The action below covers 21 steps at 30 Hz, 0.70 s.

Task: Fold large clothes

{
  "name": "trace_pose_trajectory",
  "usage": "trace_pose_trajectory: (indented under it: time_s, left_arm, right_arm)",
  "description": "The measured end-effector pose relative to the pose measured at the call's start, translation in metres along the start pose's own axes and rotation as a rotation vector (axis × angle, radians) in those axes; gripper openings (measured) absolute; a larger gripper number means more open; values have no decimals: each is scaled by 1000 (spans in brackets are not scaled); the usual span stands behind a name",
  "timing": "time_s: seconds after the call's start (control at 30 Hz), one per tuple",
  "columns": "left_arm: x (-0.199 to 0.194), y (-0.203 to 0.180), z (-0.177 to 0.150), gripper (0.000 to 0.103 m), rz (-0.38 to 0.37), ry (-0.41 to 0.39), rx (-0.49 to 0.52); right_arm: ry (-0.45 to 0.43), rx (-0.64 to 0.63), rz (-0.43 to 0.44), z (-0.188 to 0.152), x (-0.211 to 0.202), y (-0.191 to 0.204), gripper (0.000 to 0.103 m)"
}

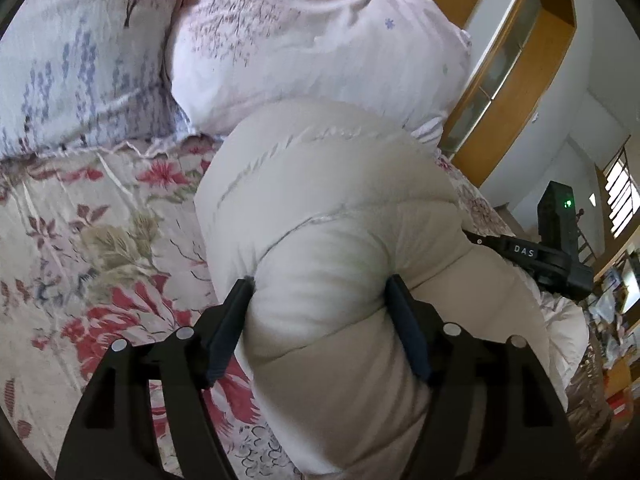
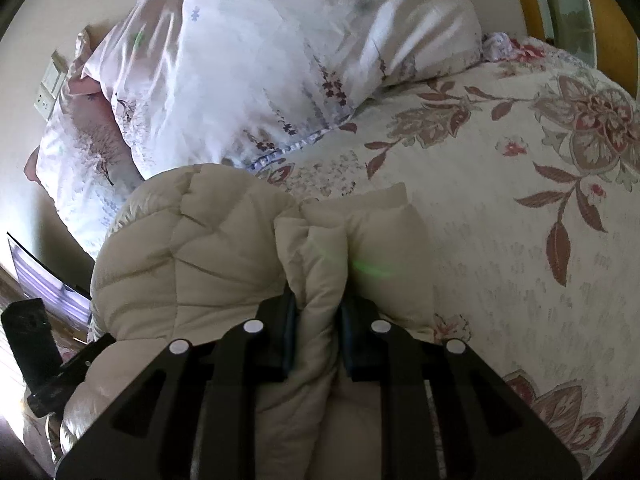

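Grippers [image 1: 320, 292] [image 2: 318, 300] on puffy jacket [image 1: 340, 208]

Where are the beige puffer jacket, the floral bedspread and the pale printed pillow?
beige puffer jacket [image 1: 320, 184], left wrist view, on a quilted panel.
floral bedspread [image 2: 520, 240], right wrist view, on bare fabric right of the jacket.
pale printed pillow [image 1: 320, 40], left wrist view, on its front face.

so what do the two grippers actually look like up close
Both the left gripper and the right gripper are matte black plastic with triangular cut-outs, round silver pins at the joints, and dark blue pads on flat fingers. The right one's body reads "DAS" in white. No sleeves or cables show.
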<state>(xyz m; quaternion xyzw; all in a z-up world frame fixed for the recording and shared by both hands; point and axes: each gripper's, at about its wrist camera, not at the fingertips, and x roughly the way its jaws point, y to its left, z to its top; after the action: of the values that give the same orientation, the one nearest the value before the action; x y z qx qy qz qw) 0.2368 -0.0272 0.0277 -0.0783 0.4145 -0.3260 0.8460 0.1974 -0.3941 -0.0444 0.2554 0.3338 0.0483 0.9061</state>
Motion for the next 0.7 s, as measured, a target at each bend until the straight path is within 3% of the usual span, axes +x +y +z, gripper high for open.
trace_pose_trajectory:
  time_s: [0.2,0.33,0.4,0.53,0.7]
  left_arm:
    - [11,6,-2,77,1,23,-17]
    - [8,3,-2,77,9,22,-8]
    - [7,2,-1,77,14,23,-5]
    - [6,1,0,77,20,26,-4]
    - [5,-2,1,77,36,28,0]
  right_arm:
    - [9,33,19,-1,0,-4,19]
    - [-29,32,-13,-3,-25,-2,36]
    - [-82,17,-13,-6,-49,-1,36]
    - [-168,-86,26,-17,-105,22,36]
    - [-102,-308,52,-55,-119,72,36]
